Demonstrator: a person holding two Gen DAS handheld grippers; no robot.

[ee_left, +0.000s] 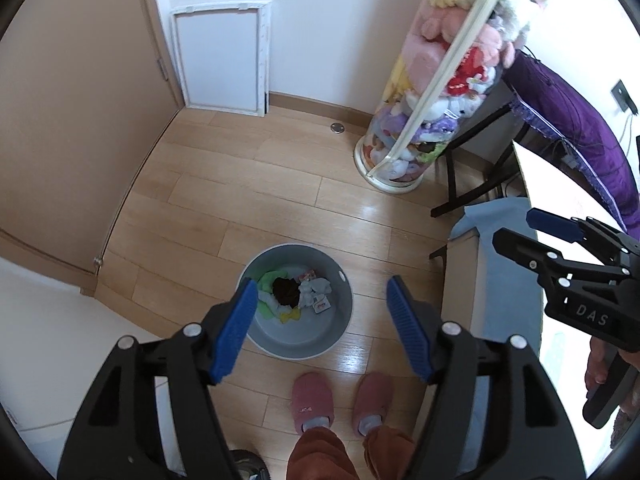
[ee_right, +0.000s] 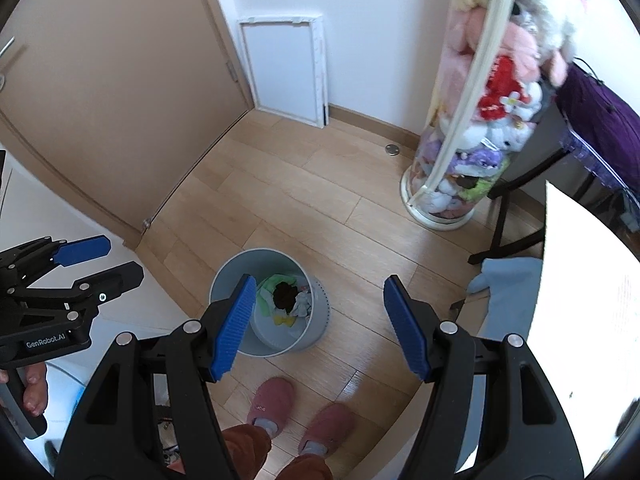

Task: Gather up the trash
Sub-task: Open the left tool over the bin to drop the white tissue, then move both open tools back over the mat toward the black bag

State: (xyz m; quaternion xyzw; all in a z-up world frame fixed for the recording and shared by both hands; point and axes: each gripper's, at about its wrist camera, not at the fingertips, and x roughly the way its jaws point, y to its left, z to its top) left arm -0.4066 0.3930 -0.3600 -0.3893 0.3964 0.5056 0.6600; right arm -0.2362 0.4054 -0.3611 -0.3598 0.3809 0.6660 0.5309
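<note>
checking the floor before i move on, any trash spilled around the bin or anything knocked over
Nothing stands out. The round grey bin stands upright on the pale wooden floor, its crumpled trash all inside. No litter shows on the floor near it, and the clear plush-toy tube is upright.

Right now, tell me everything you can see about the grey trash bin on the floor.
The grey trash bin is a round, open-topped bucket, plastic by its look, standing upright on the wooden floor just ahead of the pink slippers. A small slot shows near its rim. Inside lie crumpled white tissues, green and yellow scraps, a dark clump and small printed wrappers. Neither gripper touches it.
</note>
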